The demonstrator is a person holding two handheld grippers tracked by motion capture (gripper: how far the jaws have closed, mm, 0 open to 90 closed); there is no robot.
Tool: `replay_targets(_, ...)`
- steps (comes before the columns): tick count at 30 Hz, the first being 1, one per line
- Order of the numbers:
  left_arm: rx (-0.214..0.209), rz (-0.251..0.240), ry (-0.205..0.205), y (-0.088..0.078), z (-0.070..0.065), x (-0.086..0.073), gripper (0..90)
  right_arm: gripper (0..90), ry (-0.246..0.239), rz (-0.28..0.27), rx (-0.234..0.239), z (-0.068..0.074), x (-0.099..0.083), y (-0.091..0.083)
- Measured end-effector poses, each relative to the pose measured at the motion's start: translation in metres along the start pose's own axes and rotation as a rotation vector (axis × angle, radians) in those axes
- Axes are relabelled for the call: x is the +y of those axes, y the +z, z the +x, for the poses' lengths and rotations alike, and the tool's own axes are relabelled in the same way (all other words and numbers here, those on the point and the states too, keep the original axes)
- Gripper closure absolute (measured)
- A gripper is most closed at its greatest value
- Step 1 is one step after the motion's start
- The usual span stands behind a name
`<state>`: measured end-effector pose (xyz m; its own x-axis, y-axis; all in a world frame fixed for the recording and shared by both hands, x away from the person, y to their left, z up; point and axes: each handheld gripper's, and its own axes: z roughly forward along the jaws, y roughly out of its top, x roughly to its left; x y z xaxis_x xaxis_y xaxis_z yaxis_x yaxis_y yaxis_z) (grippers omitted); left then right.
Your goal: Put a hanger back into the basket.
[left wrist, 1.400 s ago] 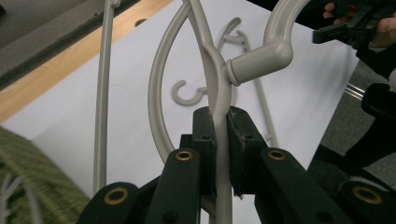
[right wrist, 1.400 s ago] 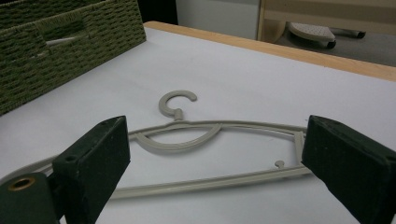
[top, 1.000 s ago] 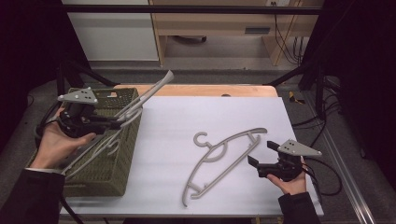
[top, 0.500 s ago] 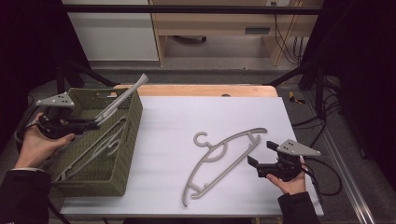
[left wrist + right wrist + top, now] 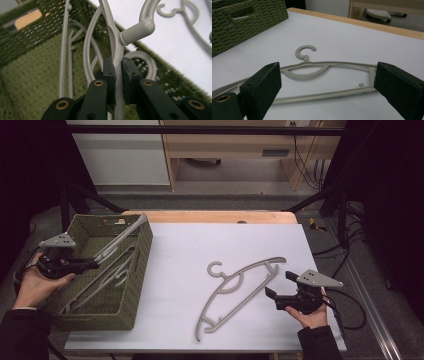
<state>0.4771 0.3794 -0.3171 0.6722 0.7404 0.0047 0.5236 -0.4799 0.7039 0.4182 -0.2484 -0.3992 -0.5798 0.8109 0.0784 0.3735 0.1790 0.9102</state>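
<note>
A: What does the tabletop (image 5: 175, 245) carry, biggest thing first?

B: A green woven basket (image 5: 135, 285) sits at its left edge, with 1 grey hanger lying flat inside it (image 5: 112, 280).

A: And the hanger in the left hand?

B: The left gripper (image 5: 92, 263) has its fingers (image 5: 109, 72) clenched on the neck of a grey hanger (image 5: 122, 237), just below the hook. That hanger slants up out of the basket, and its far end reaches past the basket's back rim. In the left gripper view the stem is pinched tight between the 2 black pads.

A: What lies on the open white surface?

B: Another grey hanger (image 5: 240, 292) lies flat near the middle, hook pointing to the far side, well apart from the basket.

A: And the right side?

B: The right gripper (image 5: 280, 290) rests low on the tabletop just beside that flat hanger's right end. Its fingers (image 5: 264, 82) are released and spread wide, touching nothing; in the right gripper view the hanger lies ahead, framed between them.
</note>
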Motion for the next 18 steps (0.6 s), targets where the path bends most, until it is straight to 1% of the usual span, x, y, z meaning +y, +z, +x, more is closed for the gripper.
replay_targets(2,0.017,0.003,-0.004,0.000,0.003,-0.007,82.4,8.1,0.000,0.000,0.000,0.000,0.000,0.000)
replay_targets(3,0.029,-0.008,-0.025,-0.001,0.007,-0.014,82.4,8.1,0.004,-0.001,0.001,0.000,0.000,0.000)
replay_targets(4,0.029,-0.008,-0.025,-0.001,0.007,-0.014,82.4,8.1,0.004,-0.001,0.001,0.000,0.000,0.000)
replay_targets(5,0.023,-0.010,-0.037,-0.001,0.009,-0.018,82.4,8.1,-0.003,0.004,0.002,0.000,0.000,0.000)
replay_targets(6,0.024,-0.012,-0.048,0.000,0.010,-0.020,82.3,8.1,-0.004,0.005,0.001,0.000,0.000,0.000)
replay_targets(7,0.021,-0.014,-0.052,0.002,0.010,-0.022,82.3,8.1,-0.001,0.005,0.000,0.001,0.000,0.001)
replay_targets(9,0.028,0.006,-0.043,0.008,0.009,-0.022,82.3,8.1,-0.002,0.006,0.001,0.001,-0.001,0.001)
replay_targets(10,0.037,0.042,-0.043,0.018,0.007,-0.022,82.3,8.1,-0.001,0.006,0.001,0.001,0.000,0.001)
replay_targets(11,0.037,0.042,-0.043,0.018,0.007,-0.022,82.3,8.1,-0.002,0.006,0.001,0.001,0.000,0.001)
replay_targets(14,0.057,0.074,-0.064,0.034,0.007,-0.027,82.1,8.2,-0.001,0.004,0.001,0.001,0.000,0.001)
replay_targets(18,0.058,0.072,-0.092,0.047,0.009,-0.035,82.1,8.2,-0.002,0.005,0.001,0.001,0.000,0.001)
